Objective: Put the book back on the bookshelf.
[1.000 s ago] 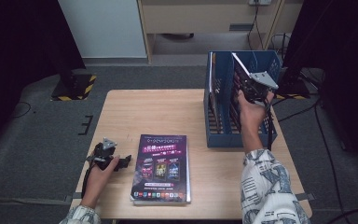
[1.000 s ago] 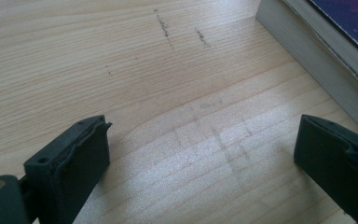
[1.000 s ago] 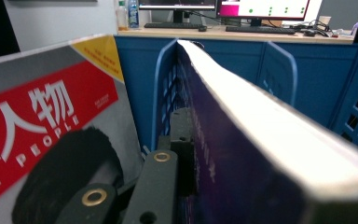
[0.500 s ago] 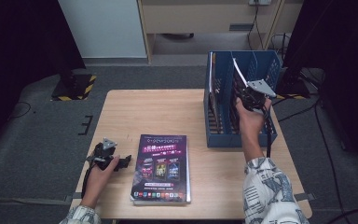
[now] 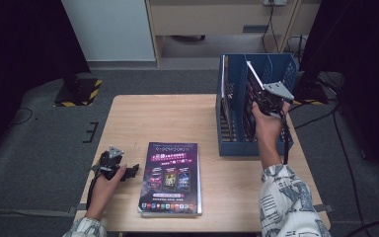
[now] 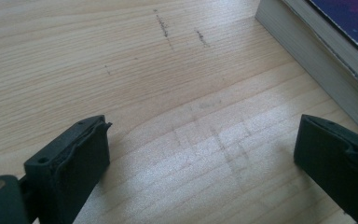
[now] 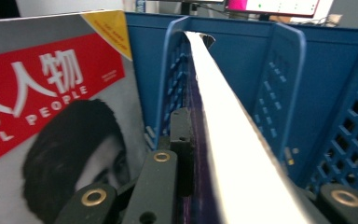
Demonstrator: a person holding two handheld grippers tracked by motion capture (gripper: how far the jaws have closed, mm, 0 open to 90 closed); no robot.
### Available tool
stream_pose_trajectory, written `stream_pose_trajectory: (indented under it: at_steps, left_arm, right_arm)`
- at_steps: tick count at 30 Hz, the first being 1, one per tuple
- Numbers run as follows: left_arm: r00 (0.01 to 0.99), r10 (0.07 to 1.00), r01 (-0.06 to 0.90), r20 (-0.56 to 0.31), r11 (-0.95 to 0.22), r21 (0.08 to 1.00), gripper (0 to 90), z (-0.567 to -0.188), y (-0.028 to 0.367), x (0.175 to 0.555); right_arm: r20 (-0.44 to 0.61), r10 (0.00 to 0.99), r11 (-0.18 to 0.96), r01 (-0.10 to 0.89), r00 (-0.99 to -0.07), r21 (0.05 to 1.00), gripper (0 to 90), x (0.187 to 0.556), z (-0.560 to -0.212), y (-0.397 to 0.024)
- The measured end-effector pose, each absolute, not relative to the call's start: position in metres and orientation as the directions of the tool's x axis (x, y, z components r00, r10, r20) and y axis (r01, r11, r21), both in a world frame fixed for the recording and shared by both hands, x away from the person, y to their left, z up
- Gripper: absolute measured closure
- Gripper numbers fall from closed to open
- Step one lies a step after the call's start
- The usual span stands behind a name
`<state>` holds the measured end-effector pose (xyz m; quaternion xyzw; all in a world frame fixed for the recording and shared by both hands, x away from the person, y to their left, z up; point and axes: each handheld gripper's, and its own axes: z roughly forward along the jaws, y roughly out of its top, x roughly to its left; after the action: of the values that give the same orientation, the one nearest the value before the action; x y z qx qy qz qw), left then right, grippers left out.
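Filing is partly done: the right gripper (image 5: 264,98) clamps a magazine (image 7: 228,140) tilted inside the blue rack (image 5: 229,129) (not yet upright); the left gripper (image 5: 128,170) rests open beside the book (image 5: 171,177) on the desk (image 5: 163,118).

Book (image 5: 254,94) lowered (slightly) into rack (image 5: 281,69).

You've got a thin book (image 5: 254,85), dark purple cover, white page edge up (image 7: 233,140), leaning inside the blue rack (image 5: 233,147). A second, purple-covered book (image 5: 171,177) lies flat on the table.
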<state>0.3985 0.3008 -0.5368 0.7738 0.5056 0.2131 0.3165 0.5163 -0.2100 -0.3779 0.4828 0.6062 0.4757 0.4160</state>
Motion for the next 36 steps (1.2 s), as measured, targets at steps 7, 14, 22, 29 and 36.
stream_pose_trajectory:
  at_steps: [7, 14, 22, 29, 36]
  left_arm:
    - [0.398, 0.917, 0.648, 0.010, -0.288, 0.705, 2.5, -0.537, 0.301, 0.399]
    - [0.398, 0.917, 0.648, 0.010, -0.288, 0.705, 2.5, -0.537, 0.301, 0.399]
    - [0.402, 0.916, 0.648, 0.011, -0.293, 0.703, 2.3, -0.537, 0.301, 0.399]
    - [0.403, 0.915, 0.647, 0.011, -0.293, 0.704, 2.4, -0.537, 0.301, 0.399]
    - [0.402, 0.916, 0.647, 0.009, -0.291, 0.705, 2.4, -0.537, 0.301, 0.399]
  right_arm:
    - [-0.099, 0.987, 0.119, 0.169, -0.123, 0.978, 82.5, 0.521, -0.373, -0.214]
    - [-0.139, 0.985, 0.155, 0.172, -0.101, 0.973, 82.4, 0.527, -0.376, -0.210]
    - [-0.116, 0.981, 0.142, 0.167, -0.153, 0.976, 81.7, 0.526, -0.386, -0.196]
    - [-0.079, 0.981, 0.111, 0.176, -0.180, 0.978, 75.7, 0.526, -0.386, -0.195]
    - [-0.058, 0.974, 0.100, 0.185, -0.220, 0.978, 52.8, 0.521, -0.382, -0.195]
